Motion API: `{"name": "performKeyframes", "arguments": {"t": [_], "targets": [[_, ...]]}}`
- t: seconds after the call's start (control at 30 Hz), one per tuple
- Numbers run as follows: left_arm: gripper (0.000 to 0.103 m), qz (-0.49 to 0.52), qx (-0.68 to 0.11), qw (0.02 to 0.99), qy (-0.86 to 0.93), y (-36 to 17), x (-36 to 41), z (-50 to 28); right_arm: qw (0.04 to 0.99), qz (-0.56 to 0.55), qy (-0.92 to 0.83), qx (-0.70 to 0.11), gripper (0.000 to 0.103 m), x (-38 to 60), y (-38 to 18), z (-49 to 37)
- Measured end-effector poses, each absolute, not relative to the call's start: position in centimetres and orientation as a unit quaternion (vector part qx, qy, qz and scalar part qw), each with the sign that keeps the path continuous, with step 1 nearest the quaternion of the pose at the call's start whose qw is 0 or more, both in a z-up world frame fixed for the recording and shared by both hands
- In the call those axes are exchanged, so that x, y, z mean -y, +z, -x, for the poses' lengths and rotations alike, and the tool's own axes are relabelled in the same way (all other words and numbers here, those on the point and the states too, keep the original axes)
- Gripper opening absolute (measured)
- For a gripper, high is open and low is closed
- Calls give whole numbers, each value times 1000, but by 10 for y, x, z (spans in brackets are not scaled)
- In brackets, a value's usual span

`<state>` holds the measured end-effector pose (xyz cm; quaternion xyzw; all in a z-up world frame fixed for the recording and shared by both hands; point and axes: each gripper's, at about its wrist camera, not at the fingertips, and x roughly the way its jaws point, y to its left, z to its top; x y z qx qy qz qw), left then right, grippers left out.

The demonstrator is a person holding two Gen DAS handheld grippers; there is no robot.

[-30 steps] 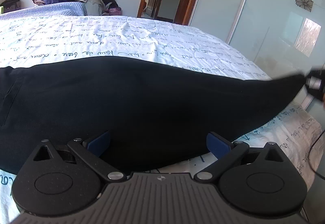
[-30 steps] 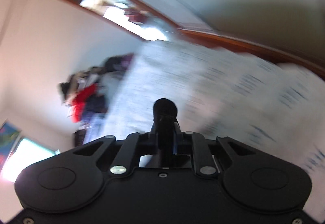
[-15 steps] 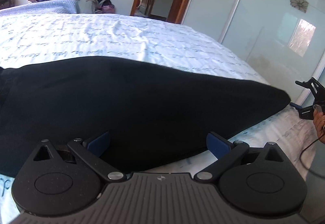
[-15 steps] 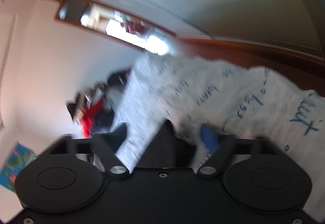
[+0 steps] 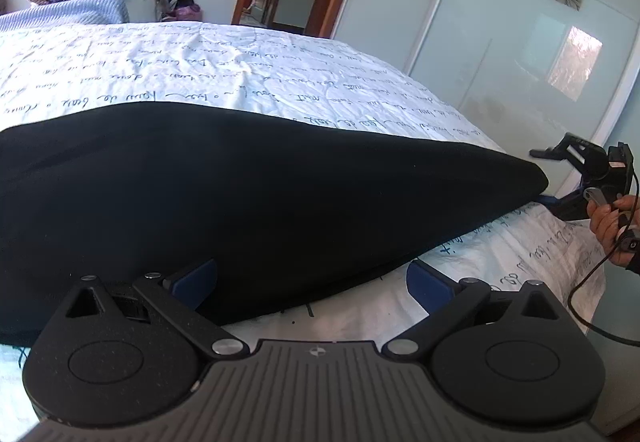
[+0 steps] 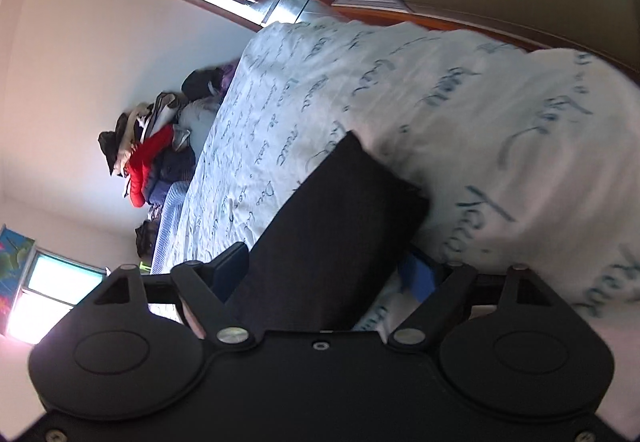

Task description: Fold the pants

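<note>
Change: a second ago the right gripper was pinched on the hem with the leg lifted off the bed; it let go, and the leg end now lies flat at the mattress edge. Its jaws are closing again, with the hem of the black pants between the pads. From the right wrist view I can't confirm the pads are pressing cloth yet, as the far pad is half hidden. I read it as a regrip, not a finished step: legs look stacked and laid straight, lengthwise fold not yet done.

Where things are:
- Pants stretch across the printed bed sheet, wide end at 9 o'clock in the left wrist view, tapering to the hem at 3 o'clock.
- Left gripper sits at 6 o'clock, jaws wide apart, straddling the near edge of the cloth and gripping nothing.
- Right gripper shows at 3 o'clock in that view, rolled on its side, one finger above the hem and one under it, the person's hand on the handle.

Pose: both point shallowly down toward the bed. The left is parked low over the near edge.
</note>
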<state>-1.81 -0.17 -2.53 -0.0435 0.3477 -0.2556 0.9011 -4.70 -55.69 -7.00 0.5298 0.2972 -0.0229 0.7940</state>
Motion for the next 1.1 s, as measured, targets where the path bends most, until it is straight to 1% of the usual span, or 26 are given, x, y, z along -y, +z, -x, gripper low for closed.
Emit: {"name": "performKeyframes", "arguments": {"t": [0.03, 0.07, 0.13, 0.23, 0.4, 0.47, 0.53, 0.57, 0.63, 0.77, 0.8, 0.83, 0.87, 0.9, 0.93, 0.97, 1.0, 1.03, 1.07, 1.1], "targets": [[102, 44, -348, 901, -254, -26, 1, 19, 793, -529, -13, -301, 36, 554, -70, 42], [102, 44, -348, 901, -254, -26, 1, 19, 790, -529, 1, -310, 9, 553, -69, 38], [102, 43, -348, 901, -256, -24, 1, 19, 801, -514, 9, -306, 9, 549, -58, 38], [102, 49, -347, 899, -264, -20, 4, 14, 820, -500, 25, -279, 9, 552, -31, 26], [101, 52, -328, 905, -267, -13, 16, -3, 858, -446, 46, -251, 9, 557, 33, -23], [102, 67, -326, 905, -265, -11, 18, -7, 873, -427, 71, -225, 9, 554, 63, -31], [102, 78, -326, 904, -265, -10, 17, -8, 882, -414, 91, -208, 9, 553, 77, -26], [102, 81, -327, 903, -266, -11, 16, -7, 882, -414, 89, -208, 9, 554, 74, -21], [102, 84, -334, 901, -266, -15, 14, -7, 876, -423, 67, -224, 9, 564, 50, -7], [102, 84, -354, 889, -278, -21, 12, -6, 831, -477, -12, -286, 9, 594, -50, 32], [102, 79, -355, 888, -281, -21, 13, -6, 817, -485, -37, -310, 6, 600, -79, 40], [101, 73, -355, 888, -282, -21, 15, -6, 798, -513, -41, -312, 1, 607, -105, 48], [101, 68, -354, 889, -282, -19, 16, -6, 788, -550, -25, -275, 1, 612, -117, 58], [101, 66, -348, 893, -278, -17, 16, -4, 777, -575, -19, -257, 15, 616, -118, 66], [101, 67, -339, 898, -274, -13, 15, -2, 773, -586, -23, -243, 24, 616, -112, 71], [101, 69, -329, 902, -270, -9, 15, 1, 777, -587, -44, -224, 49, 614, -101, 78], [101, 73, -322, 906, -263, -5, 14, 3, 786, -584, -61, -194, 77, 610, -90, 88], [102, 85, -320, 907, -259, -2, 12, 6, 795, -580, -61, -163, 84, 604, -81, 97], [102, 111, -323, 905, -254, -1, 9, 8, 799, -581, -43, -146, 85, 594, -74, 102], [102, 146, -332, 899, -245, -4, 5, 10, 794, -588, -11, -155, 85, 578, -69, 100]]}}
